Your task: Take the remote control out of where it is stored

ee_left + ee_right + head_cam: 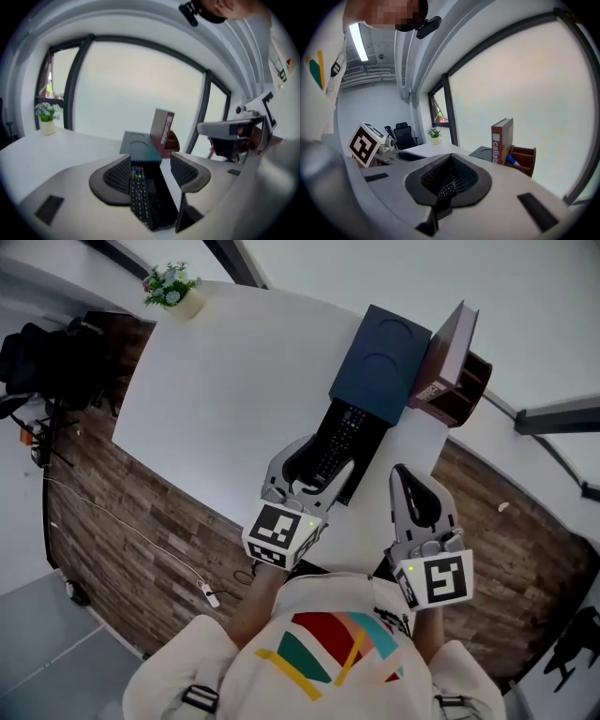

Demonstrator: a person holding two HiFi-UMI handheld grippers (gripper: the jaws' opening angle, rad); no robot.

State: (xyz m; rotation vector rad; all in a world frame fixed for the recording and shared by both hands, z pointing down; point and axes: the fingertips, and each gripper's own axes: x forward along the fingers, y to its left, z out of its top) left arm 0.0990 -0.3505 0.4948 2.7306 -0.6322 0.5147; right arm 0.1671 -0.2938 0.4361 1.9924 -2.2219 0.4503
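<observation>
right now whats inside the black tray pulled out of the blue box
A black remote control lies lengthwise in the tray, buttons up; the rest that shows looks bare. Its far end sits inside the blue box, so anything there is hidden.

My head camera looks steeply down on the white counter from high overhead. The camera on my left tool rides low and close, facing along the counter to the window; the one on my right tool faces, I think, likewise. All share the red book.
</observation>
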